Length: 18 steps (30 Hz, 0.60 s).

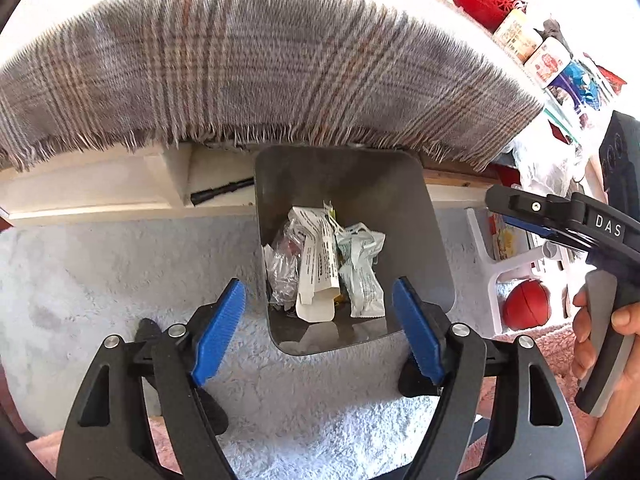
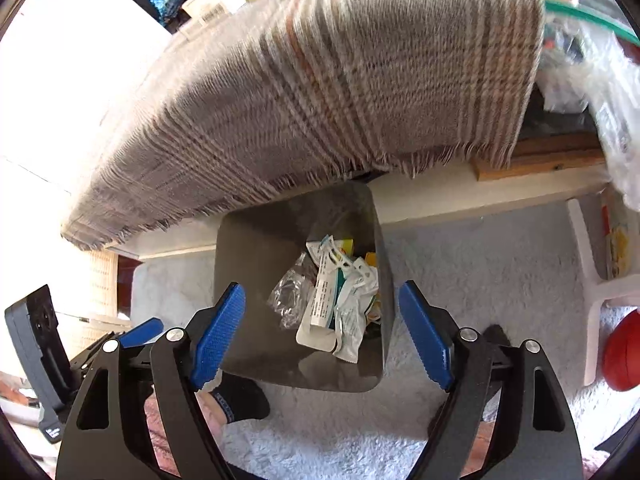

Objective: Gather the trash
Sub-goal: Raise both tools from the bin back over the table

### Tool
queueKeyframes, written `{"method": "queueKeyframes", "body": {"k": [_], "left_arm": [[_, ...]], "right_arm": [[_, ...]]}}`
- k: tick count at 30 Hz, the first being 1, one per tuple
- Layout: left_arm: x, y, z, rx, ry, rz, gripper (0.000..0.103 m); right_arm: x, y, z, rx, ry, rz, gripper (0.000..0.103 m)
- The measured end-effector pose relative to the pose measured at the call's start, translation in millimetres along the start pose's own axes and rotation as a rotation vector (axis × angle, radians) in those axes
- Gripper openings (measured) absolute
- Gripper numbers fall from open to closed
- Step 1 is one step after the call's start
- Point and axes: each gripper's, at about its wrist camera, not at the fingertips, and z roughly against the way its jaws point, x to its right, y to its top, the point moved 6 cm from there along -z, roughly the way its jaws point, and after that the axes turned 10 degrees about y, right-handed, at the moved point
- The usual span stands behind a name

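Note:
A dark square bin (image 1: 384, 200) stands on the pale carpet under the edge of a plaid blanket. Inside lie a white carton (image 1: 318, 264), clear crumpled plastic (image 1: 282, 268) and a pale wrapper (image 1: 362, 268). My left gripper (image 1: 320, 328) hangs above the bin's near rim, open, nothing between its blue pads. The right gripper (image 1: 520, 220) shows at the right edge of that view, held by a hand (image 1: 608, 332). In the right wrist view my right gripper (image 2: 320, 336) is open and empty over the same bin (image 2: 248, 248), with the carton (image 2: 320, 308) below.
The plaid blanket (image 1: 256, 68) overhangs the bin's far side. A white stool (image 1: 492, 268) with a red ball (image 1: 526, 304) under it stands to the right. Cluttered shelves (image 1: 552, 60) fill the upper right. The left gripper's body (image 2: 44, 344) sits at the lower left of the right wrist view.

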Motion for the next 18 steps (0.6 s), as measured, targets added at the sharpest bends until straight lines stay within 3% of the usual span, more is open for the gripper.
{"method": "queueKeyframes", "body": {"k": [7, 18], "left_arm": [[2.2, 30.2, 39.4, 0.067, 0.017, -0.017, 0.077], [4.8, 117.2, 82.7, 0.167, 0.039, -0.021, 0.085]], "right_arm": [[-9.2, 29.6, 41.2, 0.053, -0.017, 0.028, 0.081], [-19.0, 111.5, 96.9, 0.143, -0.053, 0.048, 0.081]]}}
